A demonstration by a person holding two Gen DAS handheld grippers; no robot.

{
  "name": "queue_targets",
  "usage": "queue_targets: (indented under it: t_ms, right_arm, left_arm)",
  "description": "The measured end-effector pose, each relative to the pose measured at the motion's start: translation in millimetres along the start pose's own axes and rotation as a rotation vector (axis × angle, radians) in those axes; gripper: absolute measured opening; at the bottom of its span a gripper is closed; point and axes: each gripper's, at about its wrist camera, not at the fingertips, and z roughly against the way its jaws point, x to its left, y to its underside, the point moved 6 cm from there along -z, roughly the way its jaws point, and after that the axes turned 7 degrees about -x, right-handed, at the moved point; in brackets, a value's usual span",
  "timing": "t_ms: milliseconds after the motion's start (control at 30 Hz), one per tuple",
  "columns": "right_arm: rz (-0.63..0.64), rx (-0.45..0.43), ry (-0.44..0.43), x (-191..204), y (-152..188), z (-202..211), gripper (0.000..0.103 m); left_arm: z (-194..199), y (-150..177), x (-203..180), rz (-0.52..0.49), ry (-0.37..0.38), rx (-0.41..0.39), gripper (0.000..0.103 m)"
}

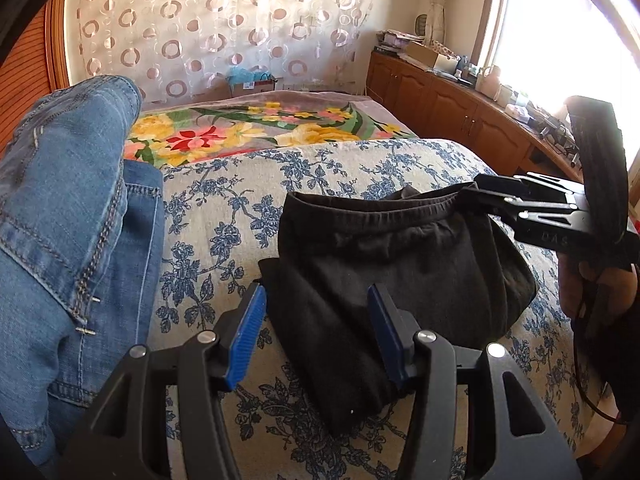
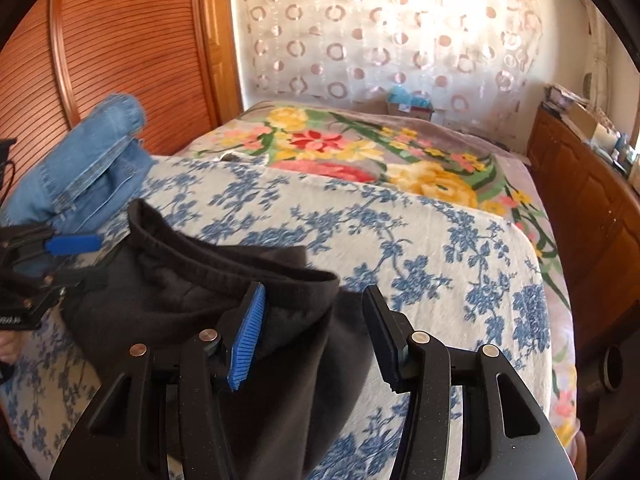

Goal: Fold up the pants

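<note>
1. The black pants (image 1: 392,256) lay in a folded bundle on the blue-flowered bedspread (image 1: 224,216), waistband toward the far side of the bed and the narrower folded end pointing back at the two hand-held tools.

2. The left gripper (image 1: 316,336) hovered over that near end with its blue-padded fingers spread apart — the dark cloth ran straight between them, though whether the pads touched the fabric could not be told.

3. The right gripper (image 2: 316,332) was also spread wide, poised at the waistband's right corner; its left pad sat against or just above the elastic edge, its right one over bare bedspread. From the left wrist view its fingers reached in from the right toward that same corner, and whether they pinched it could not be made out.

4. The bundle's long axis ran from the near end away toward the waistband, roughly in line with the left tool's fingers, so that tool appeared the nearer for any grasp at the near end, while the right one was closer to the waistband.

5. A pile of blue jeans (image 1: 68,216) sat just to the left of the black pants, near but seemingly apart from them — likely other laundry.

6. By the look of it the folding was well along, with perhaps one more fold or a tidy-up left.
</note>
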Motion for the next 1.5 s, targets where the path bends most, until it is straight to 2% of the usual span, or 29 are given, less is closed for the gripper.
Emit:
queue_targets:
  t_ms: [233,367,467,633,733,900,1067,1300,1367,1433,1500]
  right_arm:
    - [-0.051,-0.022,-0.017,-7.0,-0.5,22.4,0.051]
    - [-0.066,0.03,-0.064,-0.9,16.4,39.0,0.051]
    - [-0.064,0.066,-0.065,3.6,34.1,46.2,0.05]
    - [-0.096,0.084,-0.096,10.9,45.3,48.6,0.04]
    - [-0.086,0.094,-0.119,18.9,47.1,46.8,0.029]
    - [-0.08,0.123,-0.141,22.3,49.6,43.6,0.003]
    - [-0.083,0.098,-0.117,11.3,48.9,60.2,0.0]
    - [-0.122,0.091,-0.102,0.9,53.5,65.1,0.0]
    - [-0.107,0.073,-0.066,-0.7,48.5,66.2,0.002]
    - [-0.111,0.066,-0.059,-2.8,44.2,64.4,0.016]
    - [-0.116,0.059,-0.053,-7.0,38.9,59.3,0.042]
  left_arm:
    - [-1.6,3.8,0.1,0.002,0.001,0.008,0.052]
    - [-3.9,6.6,-0.1,-0.006,-0.003,0.017,0.052]
    - [-7.5,7.0,-1.5,-0.016,-0.009,0.025,0.052]
    - [-13.2,11.1,-4.0,-0.022,-0.02,0.042,0.053]
    - [-14.7,13.6,-4.4,-0.021,-0.025,0.047,0.054]
    - [-16.7,16.2,-1.3,-0.018,-0.031,0.044,0.06]
    - [-16.6,17.6,1.7,-0.016,-0.039,0.043,0.064]
    - [-16.8,17.1,2.3,-0.014,-0.042,0.045,0.068]
    - [-17.3,17.1,2.7,-0.016,-0.045,0.046,0.069]
    - [-18.8,16.8,3.5,-0.017,-0.058,0.05,0.074]
    - [-21.0,16.3,8.8,0.002,-0.089,0.057,0.085]
